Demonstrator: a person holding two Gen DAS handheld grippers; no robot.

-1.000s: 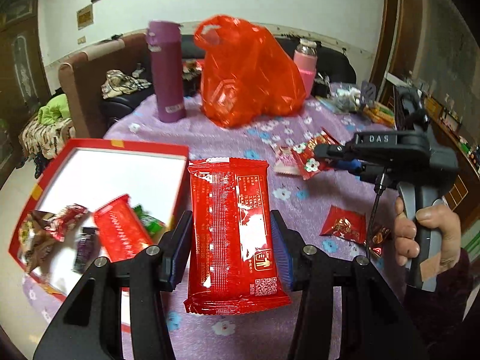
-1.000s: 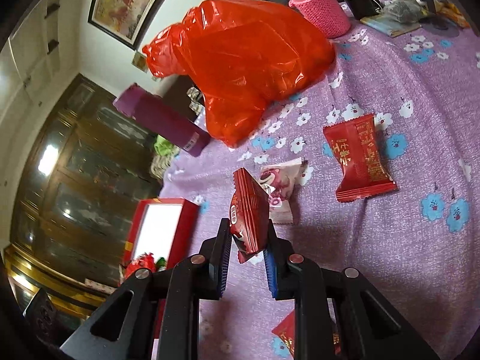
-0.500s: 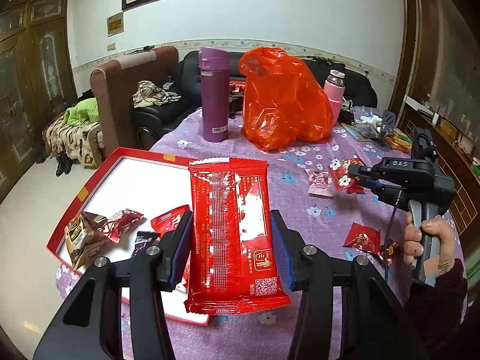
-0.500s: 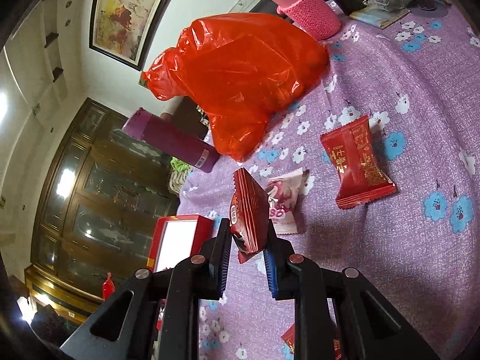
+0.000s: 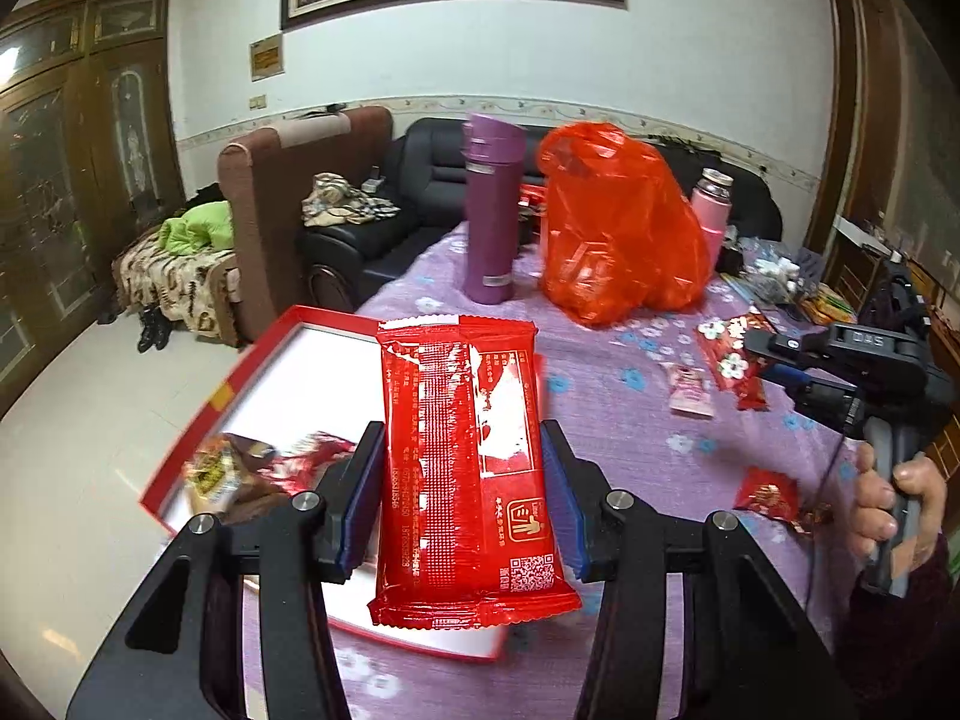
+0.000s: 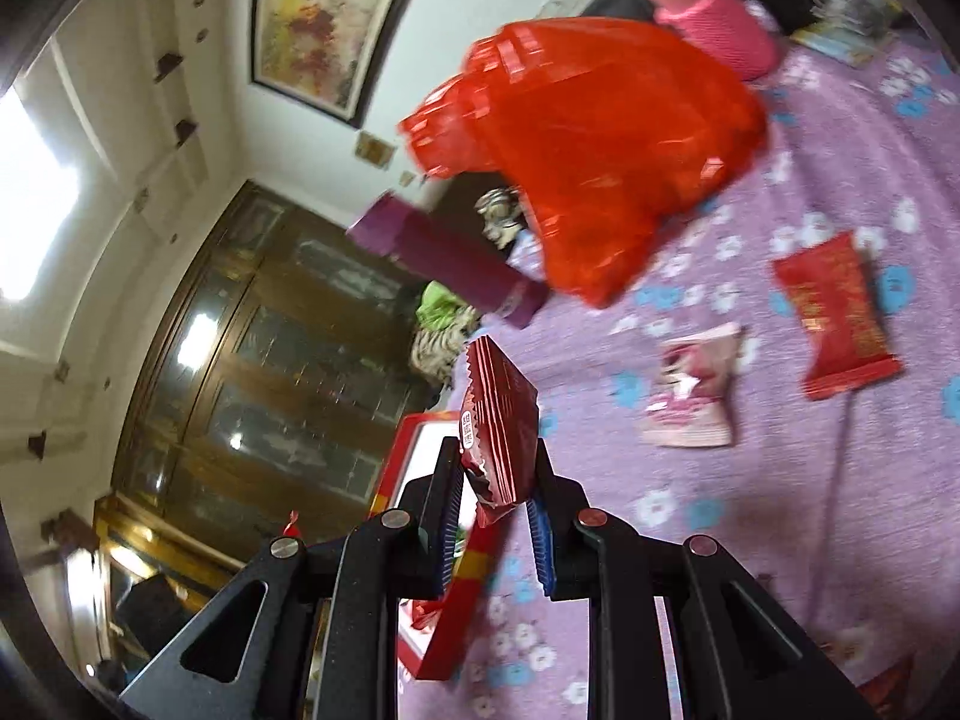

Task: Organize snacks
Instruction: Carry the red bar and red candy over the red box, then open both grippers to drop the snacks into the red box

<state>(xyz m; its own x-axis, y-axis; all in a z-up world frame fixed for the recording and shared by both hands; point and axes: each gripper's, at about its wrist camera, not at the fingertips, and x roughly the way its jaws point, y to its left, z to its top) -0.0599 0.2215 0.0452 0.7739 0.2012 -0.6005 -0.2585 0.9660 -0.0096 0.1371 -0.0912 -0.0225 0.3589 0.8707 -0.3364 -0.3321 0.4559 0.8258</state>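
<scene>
**Q:** What do the two grippers hold, and where?

**A:** The left gripper (image 5: 462, 504) has its jaws closed on the long sides of a large flat red foil snack packet (image 5: 465, 468), printed face up with a QR code at its near end. The packet hangs above the near right corner of the shallow red cardboard box with a white floor (image 5: 336, 372), the landmark for what follows. The right gripper (image 6: 495, 504) has its jaws pinched narrow on a small dark-red crimped snack packet (image 6: 498, 414), held edge-on. In the left wrist view this gripper (image 5: 774, 360) sits well to the right of the box, above the tabletop, with the person's right hand (image 5: 894, 498) on its handle.

**Q:** What lies in and around the box?

**A:** Inside, at the near left end, lies a blurred heap of brown and red wrapped snacks (image 5: 252, 468). The box rests on a purple tabletop cloth with blue and white flowers (image 5: 630, 420). Right of the box lie loose items: a small red sweet wrapper (image 5: 768, 492) nearest, then a pink-and-white sachet (image 5: 690, 390), then a red flower-printed packet (image 5: 729, 354). The right wrist view shows another flat red packet with gold print (image 6: 840, 318) beyond the sachet.

**Q:** And farther back?

**A:** Beyond the box stand a tall purple flask (image 5: 492, 210), a crumpled translucent red plastic bag (image 5: 618, 228) beside it, and a pink bottle (image 5: 711, 210) behind the bag.
</scene>
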